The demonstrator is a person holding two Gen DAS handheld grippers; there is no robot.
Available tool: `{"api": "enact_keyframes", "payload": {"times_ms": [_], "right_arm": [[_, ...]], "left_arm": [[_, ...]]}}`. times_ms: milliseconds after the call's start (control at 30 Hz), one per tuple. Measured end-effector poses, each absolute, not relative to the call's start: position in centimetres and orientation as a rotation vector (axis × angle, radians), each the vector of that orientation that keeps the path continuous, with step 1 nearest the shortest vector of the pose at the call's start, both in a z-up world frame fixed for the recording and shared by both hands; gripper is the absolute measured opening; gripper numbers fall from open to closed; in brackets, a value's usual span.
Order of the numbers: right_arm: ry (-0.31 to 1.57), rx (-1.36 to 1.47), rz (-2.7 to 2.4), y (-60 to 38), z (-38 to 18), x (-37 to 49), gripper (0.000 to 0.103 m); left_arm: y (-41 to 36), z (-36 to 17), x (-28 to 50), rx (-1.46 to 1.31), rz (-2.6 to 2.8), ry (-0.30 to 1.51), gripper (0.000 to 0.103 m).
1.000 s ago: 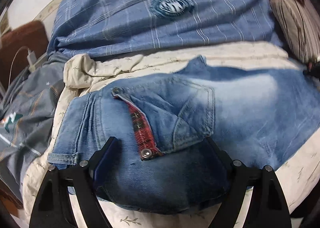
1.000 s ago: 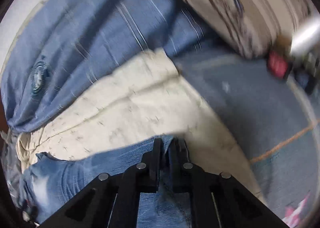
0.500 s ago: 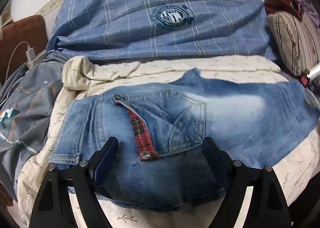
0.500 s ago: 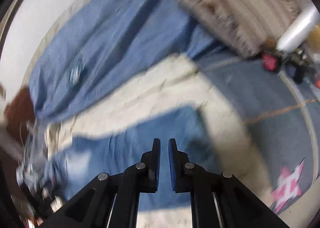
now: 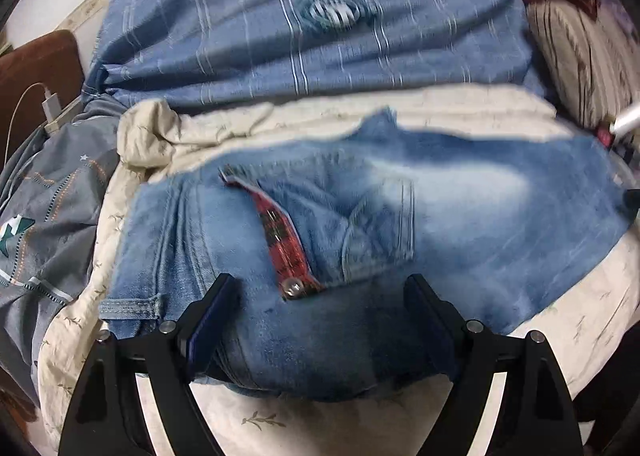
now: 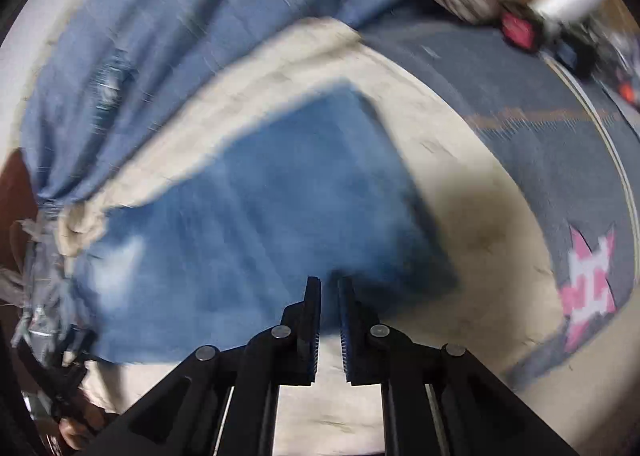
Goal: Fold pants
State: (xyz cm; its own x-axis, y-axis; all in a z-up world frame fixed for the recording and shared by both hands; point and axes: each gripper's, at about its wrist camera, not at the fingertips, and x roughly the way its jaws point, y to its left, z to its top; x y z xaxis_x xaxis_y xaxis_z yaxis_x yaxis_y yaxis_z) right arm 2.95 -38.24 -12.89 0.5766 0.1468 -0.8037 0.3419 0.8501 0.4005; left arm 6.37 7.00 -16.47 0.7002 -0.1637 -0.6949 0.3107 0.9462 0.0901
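Faded blue jeans [image 5: 460,223] lie folded across the cream sheet [image 5: 280,428]. Facing up is a back pocket with a red plaid flap [image 5: 284,244] and a metal snap. My left gripper [image 5: 320,284] stands open wide at the waist end, low against the cloth, with a broad bulge of denim between its fingers. In the right wrist view the leg end of the jeans [image 6: 260,207] lies flat. My right gripper [image 6: 329,284] hovers over its near edge, its jaws shut to a thin slit with nothing in them.
A blue striped blanket [image 5: 300,35] lies bunched behind the jeans, with a striped pillow [image 5: 580,55] at the far right. At the left are a grey garment [image 5: 52,207] and a charger with its cable [image 5: 50,103]. A grey blanket with a pink figure [image 6: 588,280] lies right of the sheet.
My right gripper has let go of the denim edge it held and drawn back above it; the leg end now lies flat. The left gripper has kept its place.
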Motion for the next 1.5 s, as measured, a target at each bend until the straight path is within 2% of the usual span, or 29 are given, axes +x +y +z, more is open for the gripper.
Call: {"api": "enact_keyframes", "payload": {"times_ms": [167, 433, 500, 667, 867, 1067, 1233, 1367, 1500], "right_arm": [[0.933, 0.474, 0.013, -31.3, -11.5, 9.4, 0.011], [0.965, 0.400, -0.012, -25.0, -14.9, 17.4, 0.011], [0.996, 0.416, -0.050, -25.3, -16.7, 18.5, 0.009], [0.904, 0.539, -0.053, -26.6, -16.0, 17.4, 0.009], [0.847, 0.494, 0.184, -21.0, -13.9, 15.8, 0.011], [0.930, 0.386, 0.394, -13.8, -14.4, 12.5, 0.011], [1.017, 0.313, 0.450, -10.5, -16.9, 10.4, 0.011], [0.975, 0.220, 0.430, -9.7, -17.4, 8.1, 0.012], [0.986, 0.242, 0.462, -11.1, -16.9, 6.7, 0.012]], "left_arm": [[7.8, -14.5, 6.0, 0.155, -0.213, 0.634, 0.086], [8.8, -16.8, 8.2, 0.161, -0.158, 0.777, 0.086], [8.7, -17.1, 8.1, 0.194, -0.168, 0.784, 0.090], [9.8, -17.1, 8.3, 0.155, -0.213, 0.805, 0.091], [11.9, -14.1, 6.3, 0.166, -0.092, 0.591, 0.090], [15.2, -16.1, 8.9, 0.093, 0.065, 0.749, 0.090], [16.2, -18.3, 10.0, 0.078, 0.099, 0.868, 0.090], [15.9, -18.6, 9.4, 0.078, 0.101, 0.877, 0.090], [16.5, -17.9, 9.3, 0.035, 0.094, 0.856, 0.090]]}}
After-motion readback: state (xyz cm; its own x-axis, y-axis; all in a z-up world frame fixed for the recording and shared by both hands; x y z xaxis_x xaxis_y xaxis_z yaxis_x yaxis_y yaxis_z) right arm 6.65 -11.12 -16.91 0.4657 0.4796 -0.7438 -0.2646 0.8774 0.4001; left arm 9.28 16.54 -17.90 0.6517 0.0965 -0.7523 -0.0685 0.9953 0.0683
